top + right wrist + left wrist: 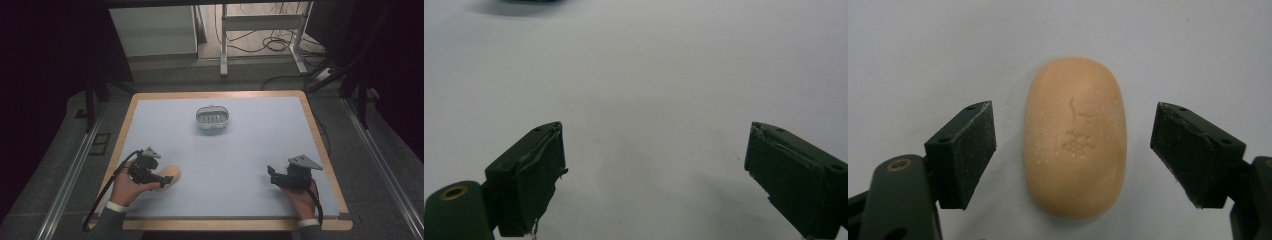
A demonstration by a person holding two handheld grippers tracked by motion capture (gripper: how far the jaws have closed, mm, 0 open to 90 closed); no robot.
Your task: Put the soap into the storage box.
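On the pale grey desk (240, 155) with its light wooden edge, a peach-coloured oval bar of soap (1075, 137) lies flat near the front left corner, its long axis running along the line of the left gripper (1075, 150). In the left gripper view the two black jaws stand wide apart on either side of the bar, with a clear strip of desk showing between each pad and the soap, so nothing is being gripped; faint stamped marks show on the soap's upper face. From the high view the same soap (170, 175) sits just beside the tip of the left gripper (162, 181), which the person's left hand (125, 189) holds low over the desk. The right gripper (271, 175), held by the right hand (300, 200) near the front right of the desk, is well apart from the soap; in the right gripper view its jaws (651, 175) are spread wide over bare surface and hold nothing. A small grey oval dish with a slotted base (212, 119) stands toward the far middle of the desk, well apart from both grippers.
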